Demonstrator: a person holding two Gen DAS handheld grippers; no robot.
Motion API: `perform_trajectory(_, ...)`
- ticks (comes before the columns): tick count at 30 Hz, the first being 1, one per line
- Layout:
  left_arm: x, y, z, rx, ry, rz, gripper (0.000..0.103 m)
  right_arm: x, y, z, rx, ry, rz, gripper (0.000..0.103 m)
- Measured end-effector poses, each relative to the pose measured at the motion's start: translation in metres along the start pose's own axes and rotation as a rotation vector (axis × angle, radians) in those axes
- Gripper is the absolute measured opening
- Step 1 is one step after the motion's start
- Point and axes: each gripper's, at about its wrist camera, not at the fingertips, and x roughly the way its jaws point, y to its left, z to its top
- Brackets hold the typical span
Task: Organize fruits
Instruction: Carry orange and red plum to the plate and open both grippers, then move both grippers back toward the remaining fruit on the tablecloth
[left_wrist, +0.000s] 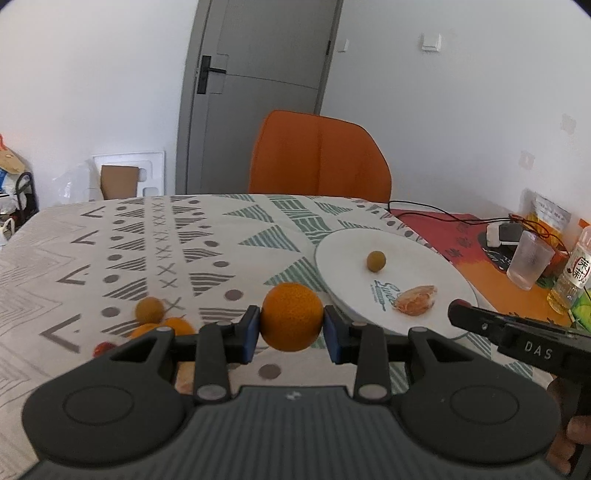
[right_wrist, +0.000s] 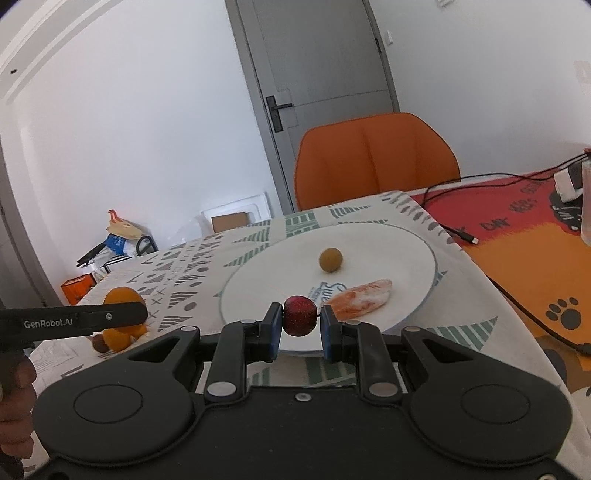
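Observation:
My left gripper (left_wrist: 291, 325) is shut on an orange (left_wrist: 291, 317), held above the patterned tablecloth just left of the white plate (left_wrist: 424, 266). My right gripper (right_wrist: 300, 325) is shut on a small dark red fruit (right_wrist: 300, 315), over the near rim of the plate (right_wrist: 406, 240). On the plate lie a small brown round fruit (right_wrist: 330, 260) and a peeled citrus segment (right_wrist: 360, 301). A cluster of small orange and red fruits (left_wrist: 155, 321) lies on the cloth to the left; it also shows in the right wrist view (right_wrist: 118, 336).
An orange chair (left_wrist: 317, 155) stands behind the table. To the right on a red-orange mat (left_wrist: 461, 240) are a plastic cup (left_wrist: 528, 260), a drink bottle (left_wrist: 572, 273), a charger with black cable (left_wrist: 498, 232) and snack bags. The table edge runs along the far side.

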Motion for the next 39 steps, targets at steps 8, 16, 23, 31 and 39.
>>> perform_trajectory(8, 0.027, -0.02, 0.011, 0.033, 0.016, -0.06, 0.035, 0.006, -0.013, 0.01, -0.007, -0.018, -0.045, 0.021)
perform_trajectory(16, 0.052, -0.05, 0.034, 0.107, 0.006, -0.103, 0.035, 0.003, -0.022, 0.012, 0.016, -0.036, -0.068, 0.026)
perform_trajectory(23, 0.06, -0.064, 0.036, 0.111, 0.01, -0.123, 0.035, -0.005, -0.033, 0.013, 0.047, -0.036, -0.085, 0.027)
perform_trajectory(31, 0.047, -0.06, 0.042, 0.113, -0.004, -0.109, 0.039, -0.009, -0.028, 0.013, 0.054, -0.043, -0.077, 0.031)
perform_trajectory(39, 0.018, -0.037, 0.044, 0.089, -0.03, -0.042, 0.059, -0.011, -0.017, 0.015, 0.064, -0.06, -0.057, 0.048)
